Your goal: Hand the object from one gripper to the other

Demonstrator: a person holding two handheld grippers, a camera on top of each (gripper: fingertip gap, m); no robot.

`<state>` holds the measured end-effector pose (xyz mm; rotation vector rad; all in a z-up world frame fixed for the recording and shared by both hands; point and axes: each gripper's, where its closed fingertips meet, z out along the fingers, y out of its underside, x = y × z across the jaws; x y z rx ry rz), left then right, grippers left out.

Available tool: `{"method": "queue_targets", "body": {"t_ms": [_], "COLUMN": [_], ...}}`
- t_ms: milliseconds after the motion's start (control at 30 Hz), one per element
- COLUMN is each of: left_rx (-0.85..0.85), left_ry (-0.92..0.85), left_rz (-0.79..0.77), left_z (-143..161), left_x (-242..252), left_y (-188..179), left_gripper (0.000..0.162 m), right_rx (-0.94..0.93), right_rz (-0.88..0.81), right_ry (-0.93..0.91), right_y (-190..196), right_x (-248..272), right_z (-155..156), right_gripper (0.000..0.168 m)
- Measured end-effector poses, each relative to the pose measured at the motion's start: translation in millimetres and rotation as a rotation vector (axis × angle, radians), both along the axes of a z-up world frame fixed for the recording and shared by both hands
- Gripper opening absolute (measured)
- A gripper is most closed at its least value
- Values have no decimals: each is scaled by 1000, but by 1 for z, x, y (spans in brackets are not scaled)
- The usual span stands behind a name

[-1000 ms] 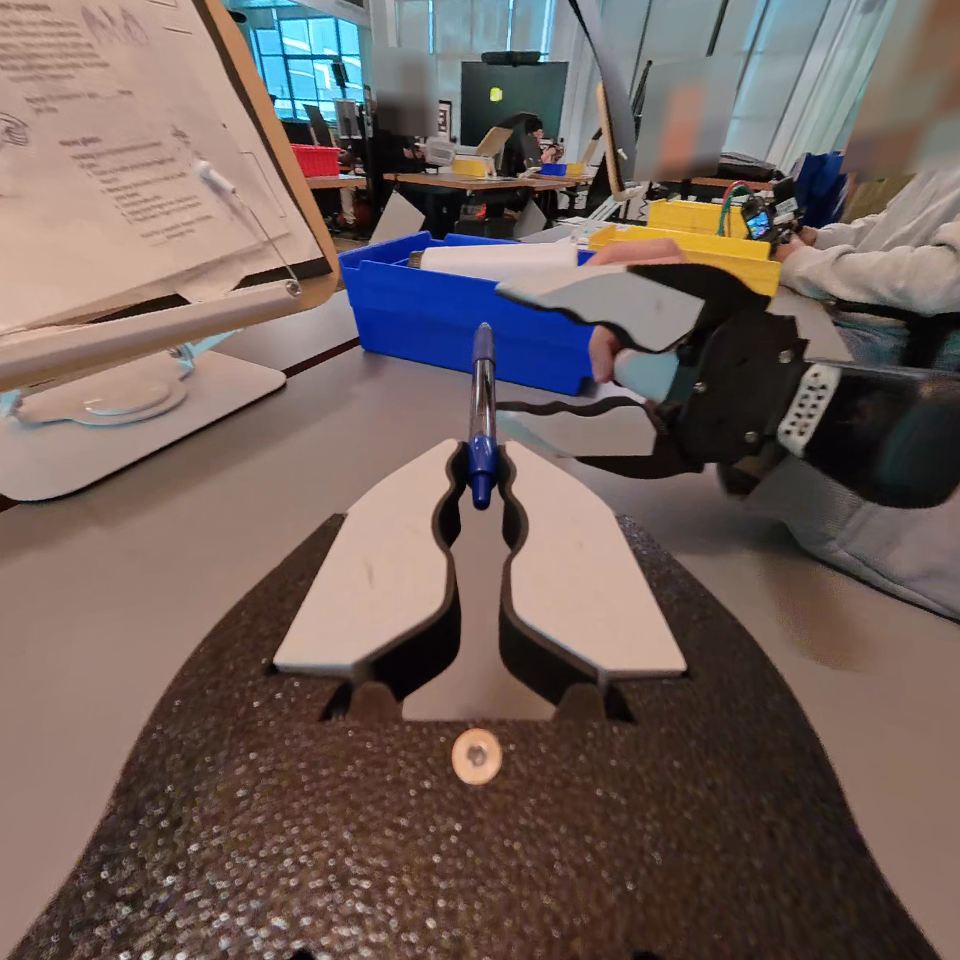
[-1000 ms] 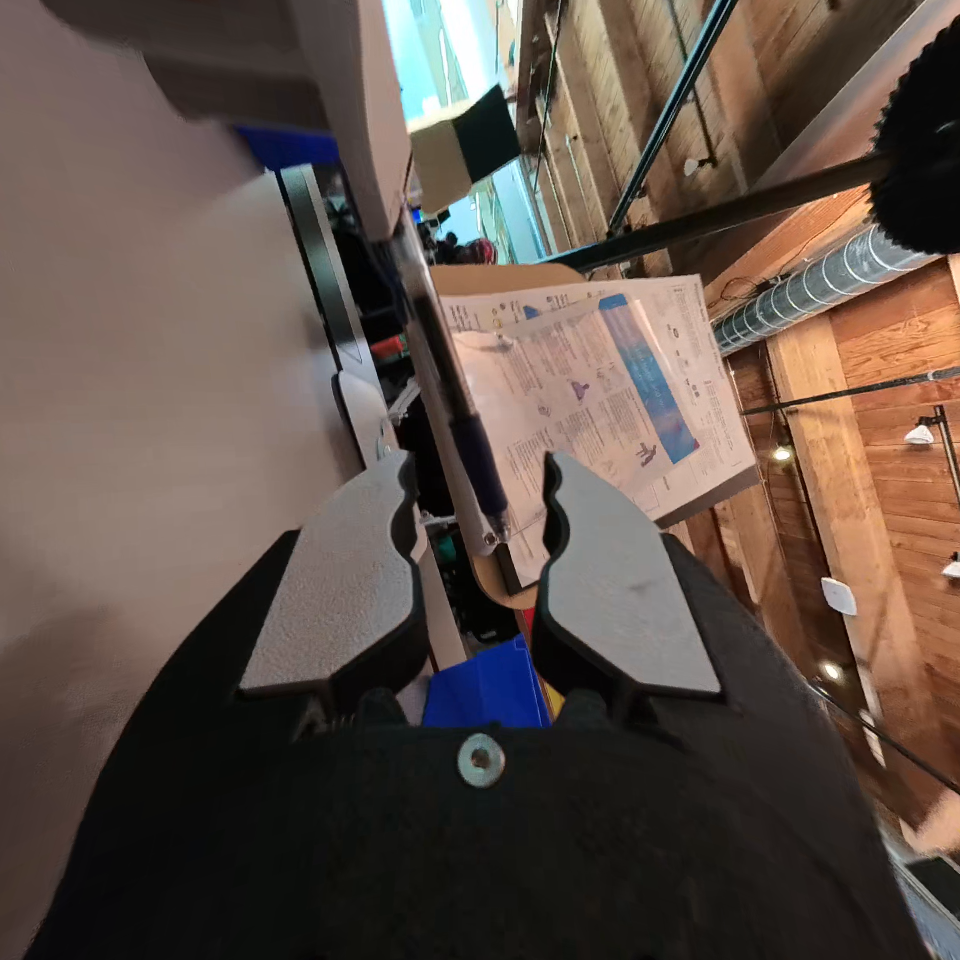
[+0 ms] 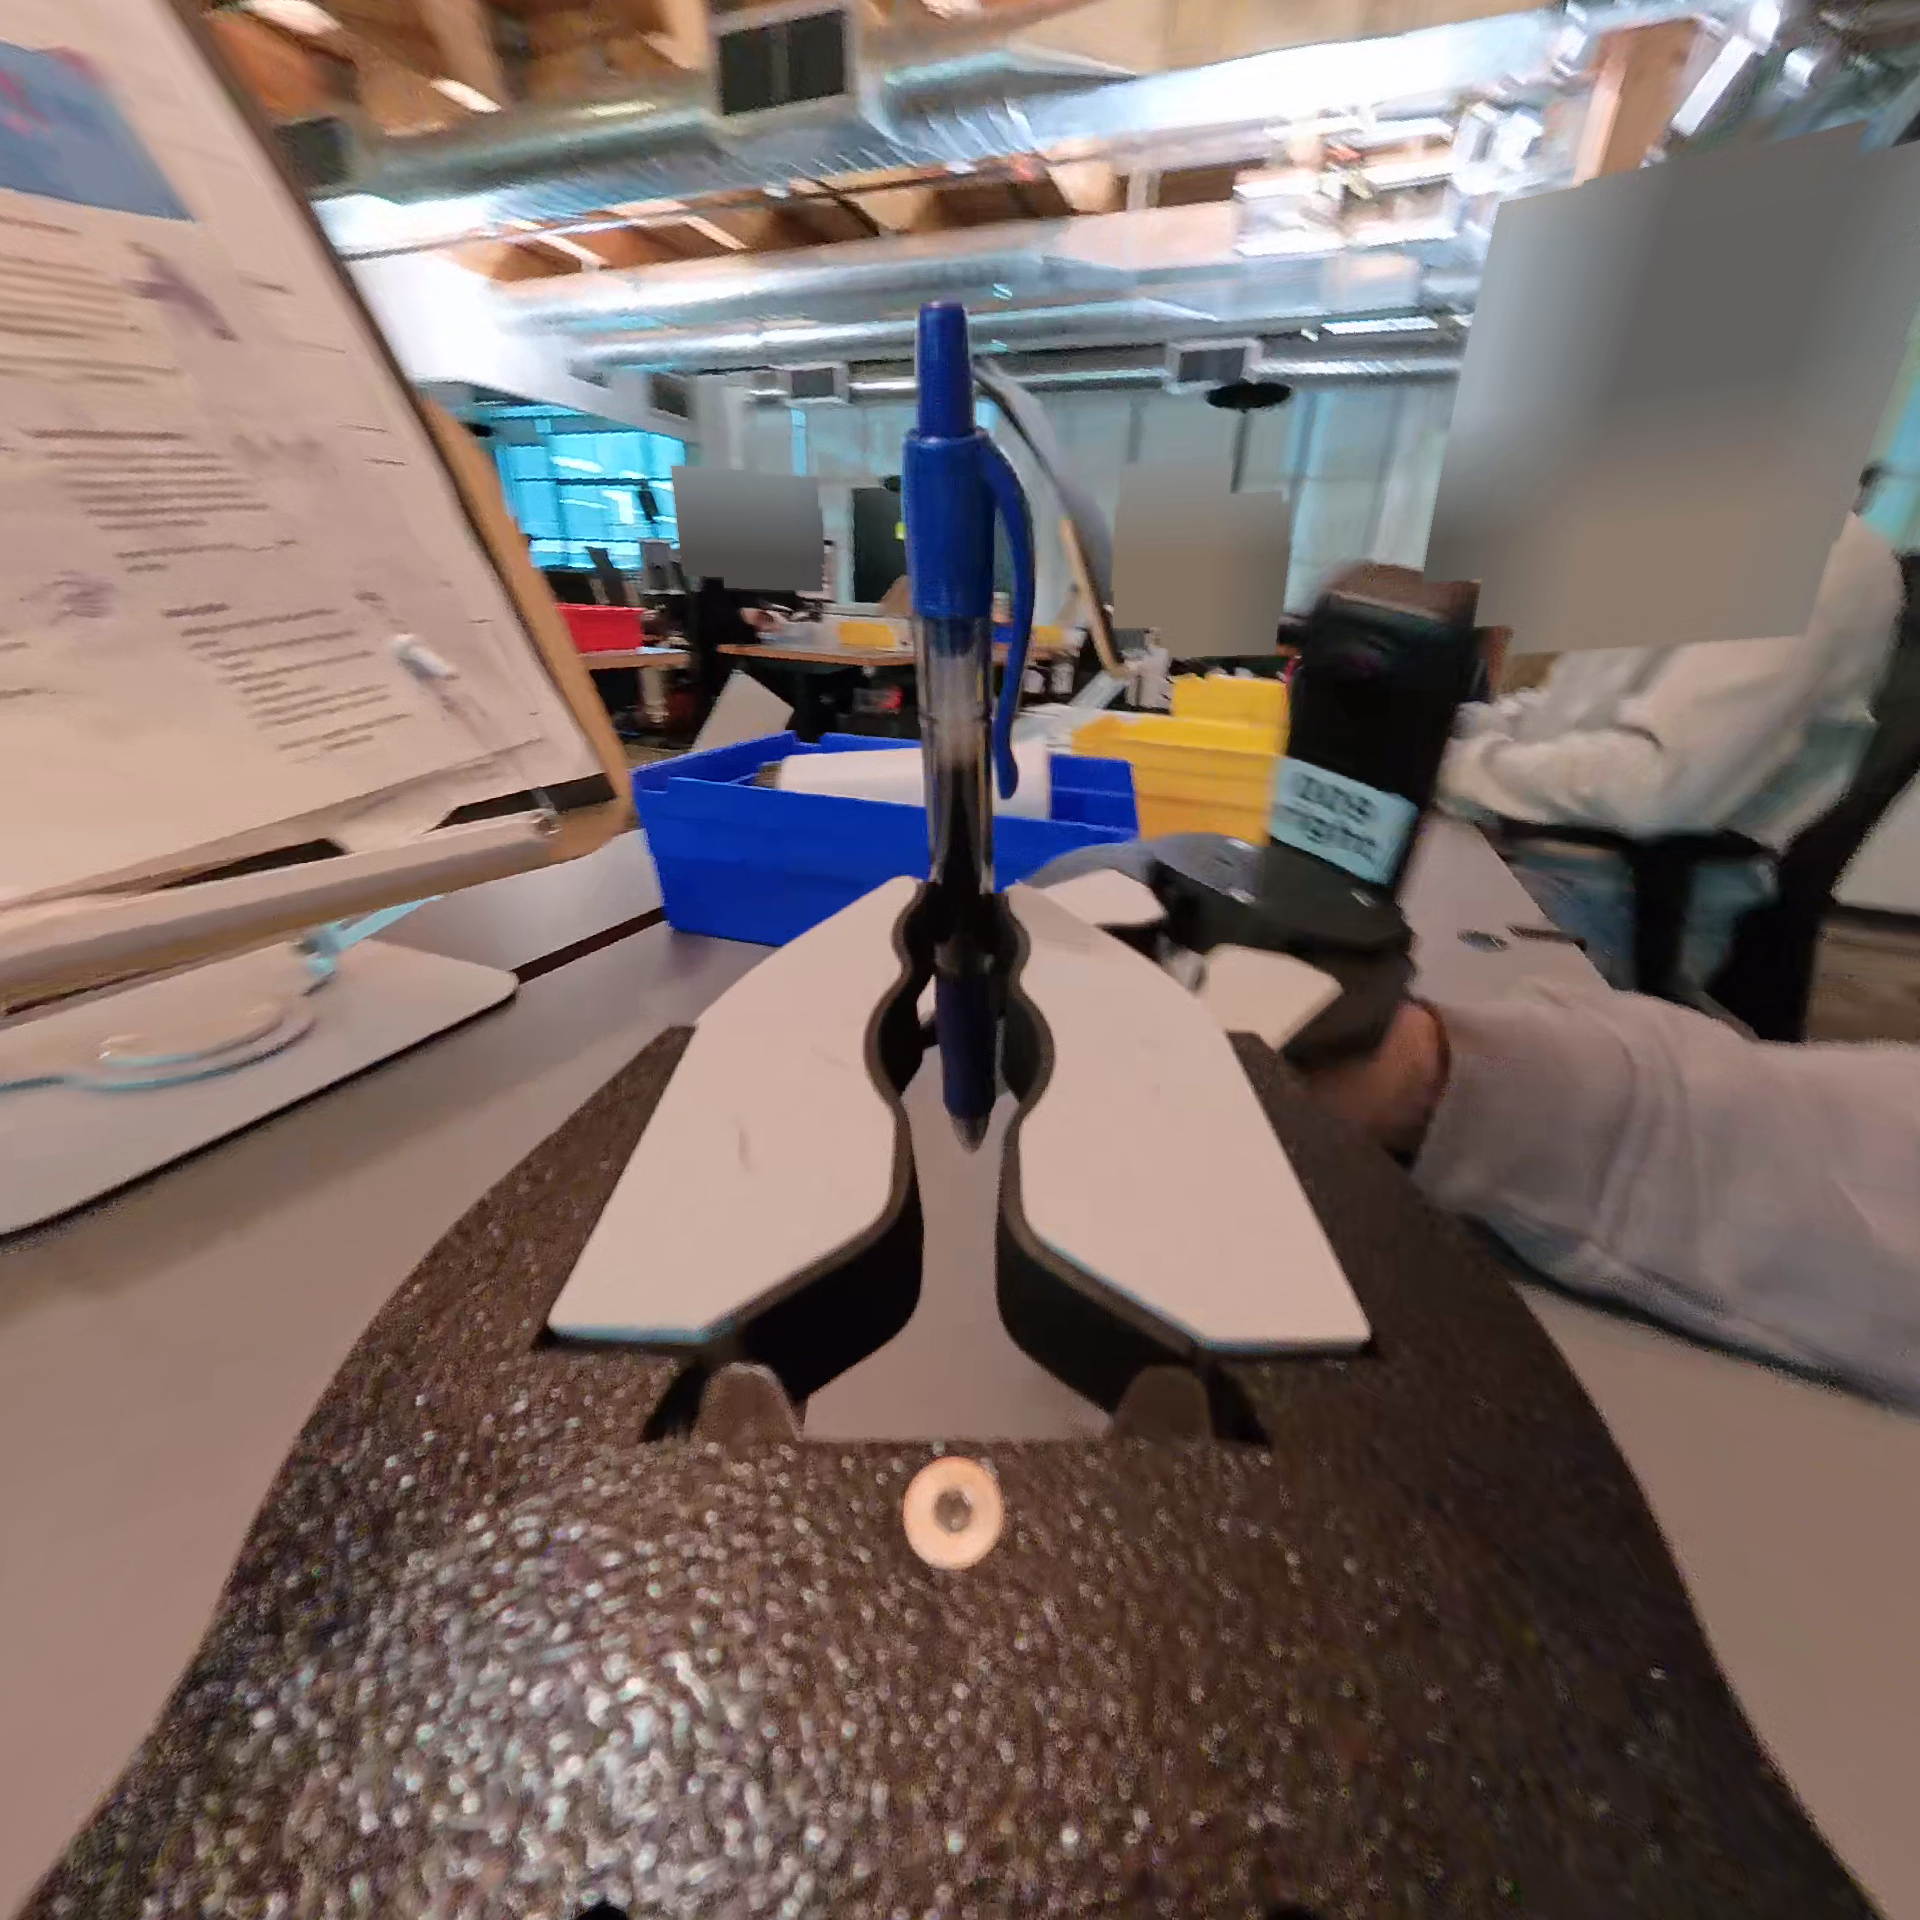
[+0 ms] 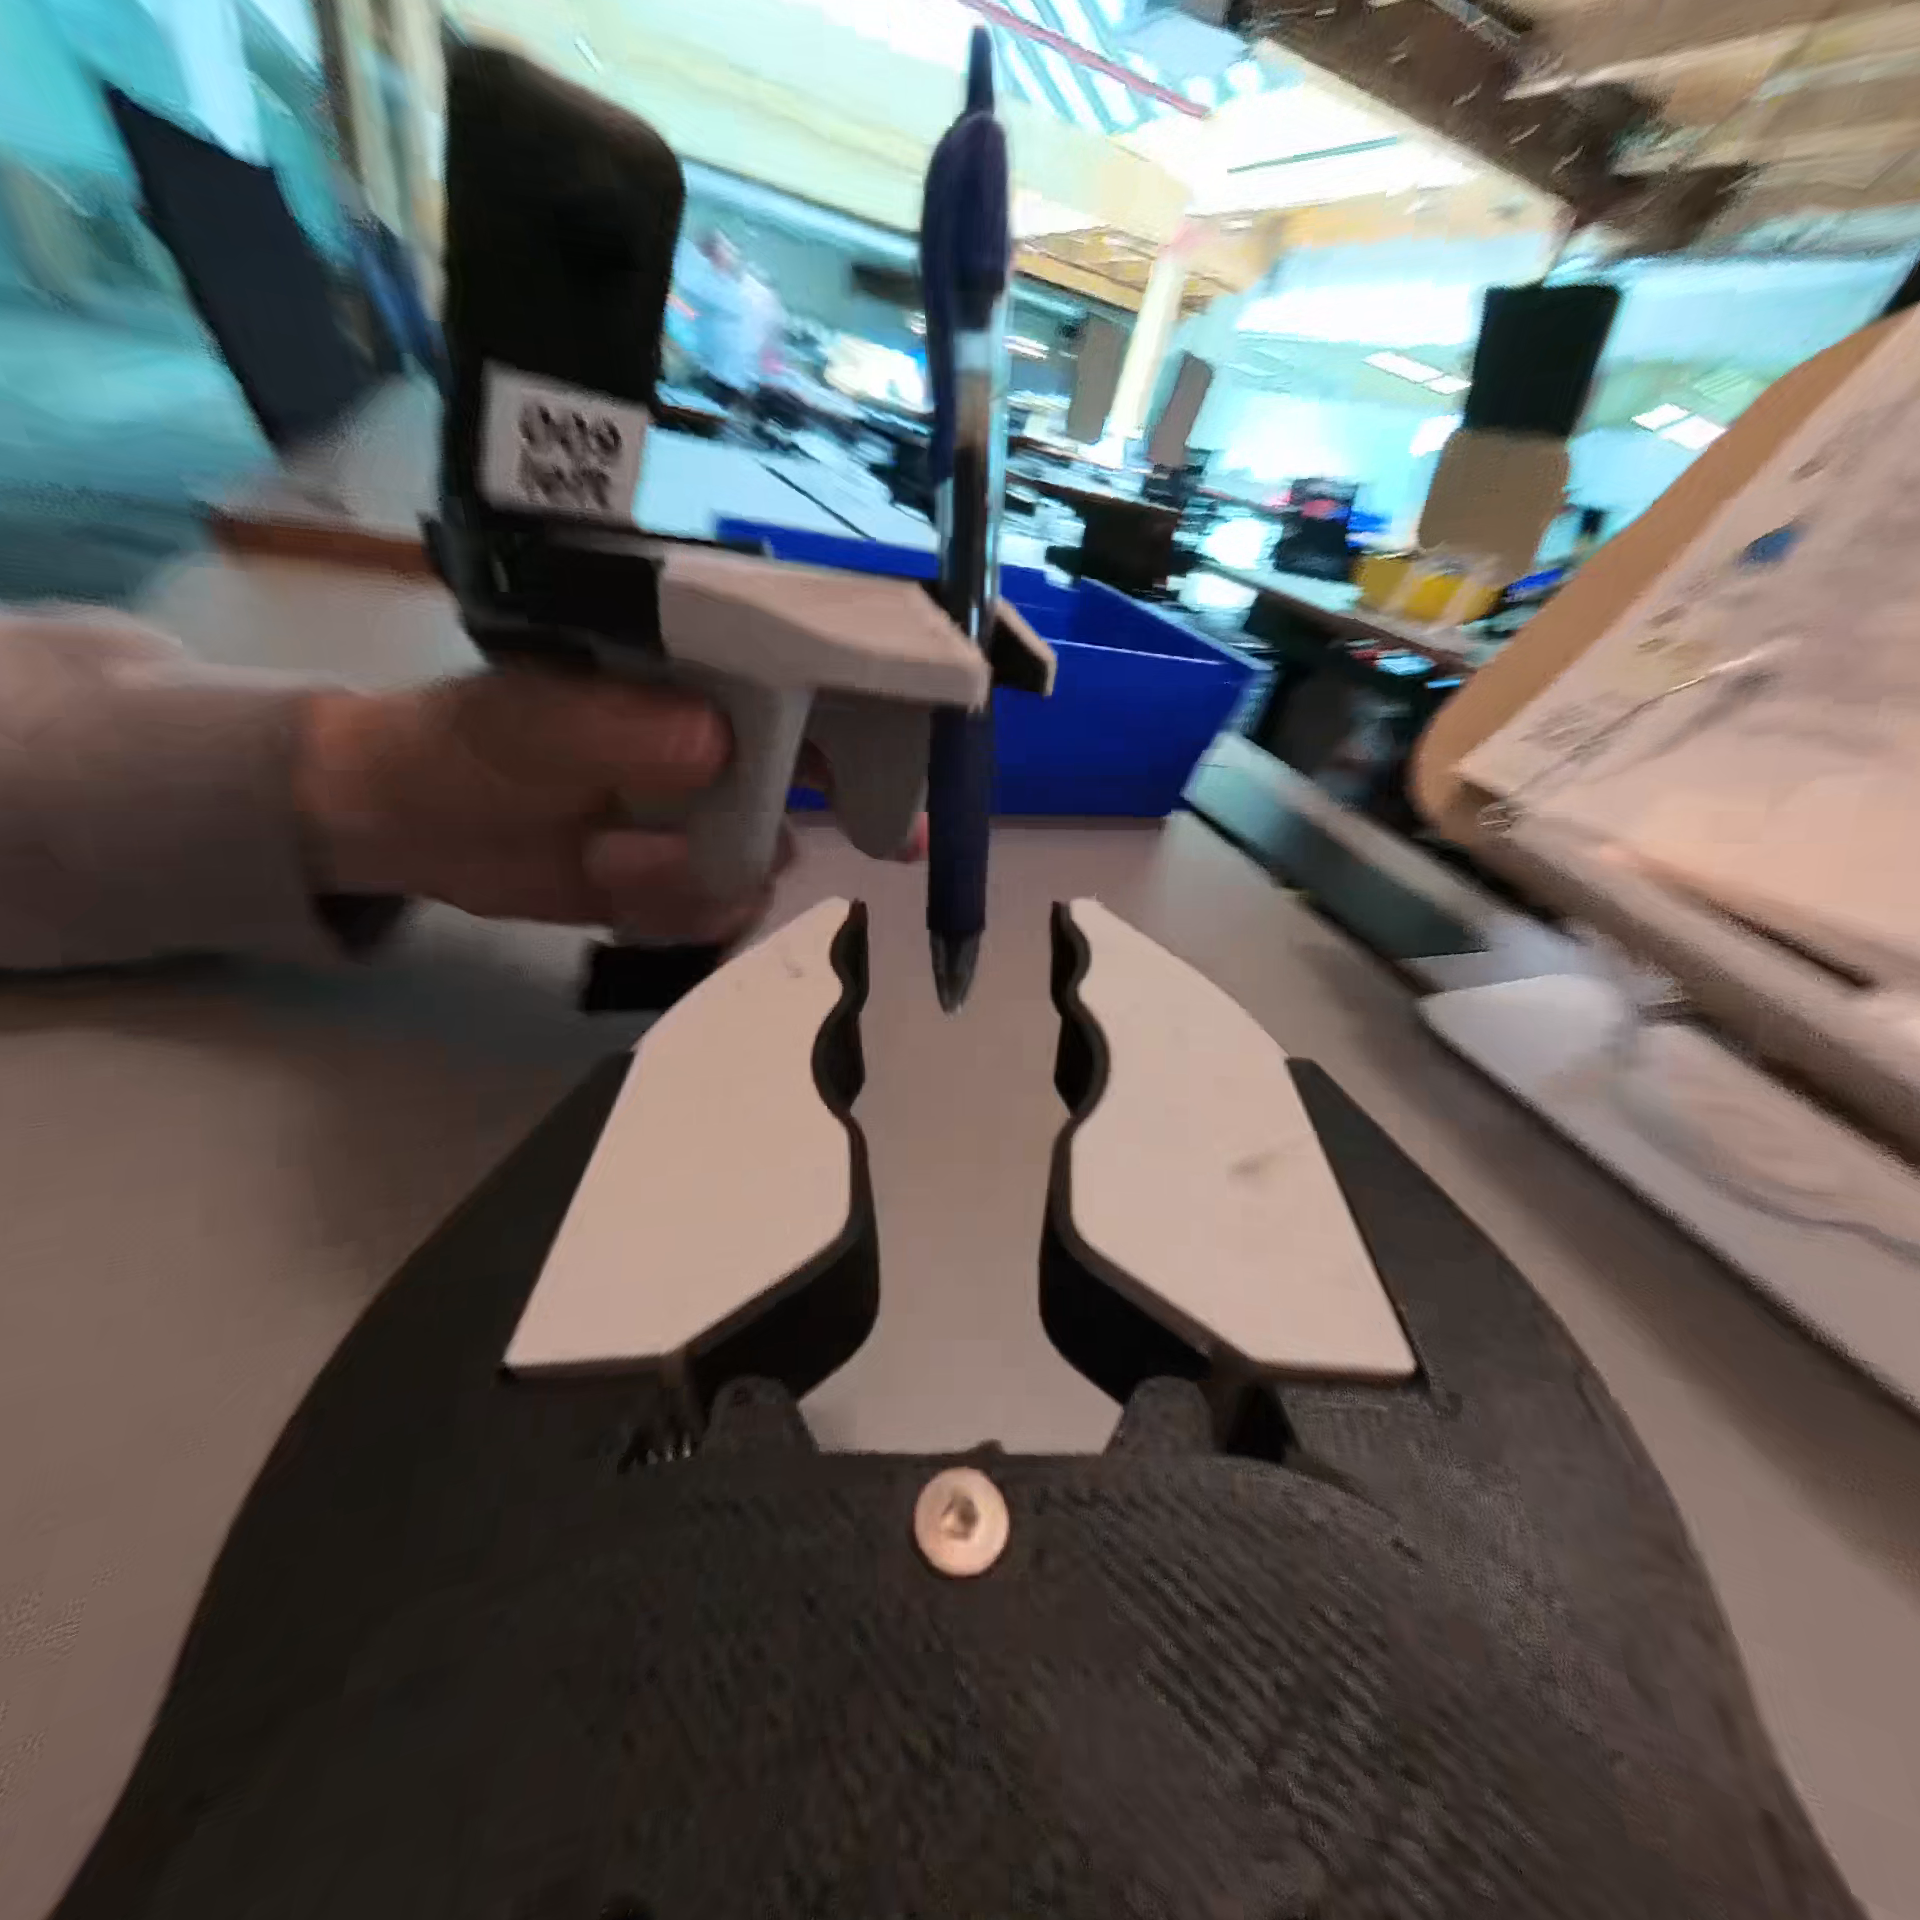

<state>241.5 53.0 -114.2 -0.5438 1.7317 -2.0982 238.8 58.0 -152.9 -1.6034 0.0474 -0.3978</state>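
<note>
**Blue pen held upright between two grippers**

A grey tabletop (image 3: 260,1351) carries a tilted document stand with printed sheets (image 3: 208,520) and a blue plastic bin (image 3: 790,862). The left gripper (image 3: 961,914) pinches a blue retractable pen with a clear barrel (image 3: 951,644) near its grip, upright, tip down. The right gripper (image 4: 956,935) faces it, its jaws parted moderately; the pen's tip (image 4: 951,977) hangs between their ends, touching neither.

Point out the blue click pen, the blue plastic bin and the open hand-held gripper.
Blue click pen (image 3: 951,665), left wrist view: clear barrel.
Blue plastic bin (image 3: 790,868), left wrist view: front wall.
Open right hand-held gripper (image 4: 956,920), right wrist view: between fingertips.
</note>
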Motion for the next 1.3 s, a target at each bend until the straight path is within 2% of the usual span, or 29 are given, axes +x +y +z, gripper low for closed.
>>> {"method": "queue_targets", "body": {"t_ms": [67, 133, 167, 200, 300, 400, 467, 600, 700, 867, 933, 1000, 1067, 1133, 1200, 1300], "left_rx": [-45, -79, -81, -77, -62, -91, -112, -127, -133, -164, -123, -91, -13, 150, 316, 474], "left_ry": [53, 97, 104, 106, 106, 82, 28, -2, 13, 1, 14, 1, 7, -10, -76, -142], "left_rz": [-1, -2, -11, -14, -6, -41, -94, -200, -296, -404, -366, -231, -63, 141, 304, 423], "left_z": [1, 2, 2, 1, -1, 4, 11, 15, 14, 18, 14, 11, 2, -14, -23, -32], "left_x": [4, 6, 6, 6, 7, 2, -7, -22, -31, -45, -39, -24, -4, 17, 28, 32], "left_y": [5, 6, 5, 5, 5, 6, 5, 0, -5, -7, -8, -3, 5, 16, 24, 20], "left_gripper": [10, 10, 9, 9, 10, 10, 11, 25, 26, 13, 12, 11, 11, 11, 11, 11], "right_rx": [-57, -83, -92, -108, -144, -56, 36, 229, 251, 239, 231, 253, 249, 225, 245, 359], "right_rz": [-103, -130, -158, -199, -242, -105, 108, 439, 577, 636, 546, 357, 119, -12, -126, -202], "right_ry": [-130, -198, -244, -294, -325, -127, 83, 436, 559, 605, 575, 438, 265, 110, 32, 3], "right_y": [4, 11, 12, 11, 8, 8, 10, 3, 0, 2, 3, 0, -6, -11, -16, -21], "right_x": [6, 3, 4, 7, 12, 4, -14, -37, -49, -58, -48, -26, -2, 6, 13, 12], "right_z": [-4, -6, -6, -5, -5, 1, 6, 27, 31, 31, 26, 23, 23, 29, 39, 57], "right_gripper": [36, 36, 30, 16, 13, 11, 11, 11, 11, 11, 10, 15, 51, 50, 51, 46]}}
